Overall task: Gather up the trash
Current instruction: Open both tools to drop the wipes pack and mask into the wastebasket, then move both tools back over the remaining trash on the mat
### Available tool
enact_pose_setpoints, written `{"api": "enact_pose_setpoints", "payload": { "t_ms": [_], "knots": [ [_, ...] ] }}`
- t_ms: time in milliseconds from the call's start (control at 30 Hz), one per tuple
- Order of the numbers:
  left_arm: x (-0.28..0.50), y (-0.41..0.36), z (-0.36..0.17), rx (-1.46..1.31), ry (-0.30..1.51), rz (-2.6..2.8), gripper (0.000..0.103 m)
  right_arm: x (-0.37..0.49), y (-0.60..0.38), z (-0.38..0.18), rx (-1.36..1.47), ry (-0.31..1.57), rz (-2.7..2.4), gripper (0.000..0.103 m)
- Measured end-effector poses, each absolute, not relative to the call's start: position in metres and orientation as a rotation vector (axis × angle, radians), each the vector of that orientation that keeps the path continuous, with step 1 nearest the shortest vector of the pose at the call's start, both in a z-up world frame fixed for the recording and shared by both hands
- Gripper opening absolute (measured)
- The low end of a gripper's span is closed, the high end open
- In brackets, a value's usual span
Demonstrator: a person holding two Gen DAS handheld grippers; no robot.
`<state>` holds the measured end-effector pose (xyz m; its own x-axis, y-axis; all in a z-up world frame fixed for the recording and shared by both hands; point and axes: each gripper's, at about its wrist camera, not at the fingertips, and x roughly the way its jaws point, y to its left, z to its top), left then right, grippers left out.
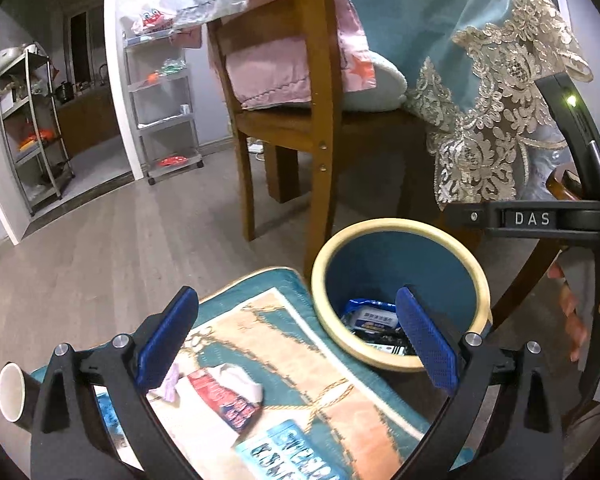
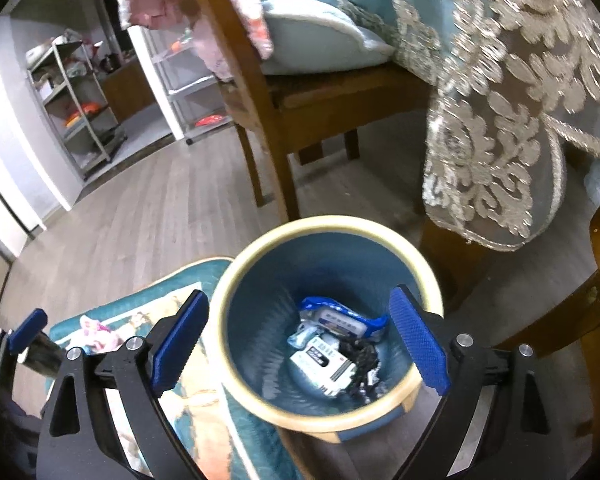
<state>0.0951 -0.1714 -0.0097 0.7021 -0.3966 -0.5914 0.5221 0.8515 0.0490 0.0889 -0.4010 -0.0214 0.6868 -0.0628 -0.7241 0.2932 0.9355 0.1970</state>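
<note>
The right gripper [image 2: 300,344] hangs over the blue trash bin [image 2: 324,412] with its jaws spread wide and nothing between them; directly below it, at the bin's bottom, lie a blue wrapper [image 2: 340,318] and a white packet [image 2: 322,364]. The left gripper [image 1: 296,340] is also wide and empty, the bin just to its right. Below its left finger, on the patterned mat [image 1: 300,364], lie a crumpled red-and-white wrapper [image 1: 224,392] and a paper cup [image 1: 10,392]

Blue bin [image 2: 260,312] — cream rim, teal-and-peach patterned mat [image 1: 300,360], blue-padded tool [image 2: 300,344], gold-lace tablecloth [image 1: 492,120]
</note>
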Motion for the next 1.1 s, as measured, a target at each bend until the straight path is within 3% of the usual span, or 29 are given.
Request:
{"api": "enact_pose_setpoints", "payload": {
  "t_ms": [567,1100],
  "knots": [
    [0.077,-0.071,0.008,0.254,0.581,-0.385,0.097,0.101,-0.32,-0.018,0.217,0.795,-0.087,0.094],
    [0.091,0.024,0.004,0.114,0.663,-0.291,0.097,0.123,-0.255,-0.04,0.17,0.852,0.013,0.094]
  ]
}}
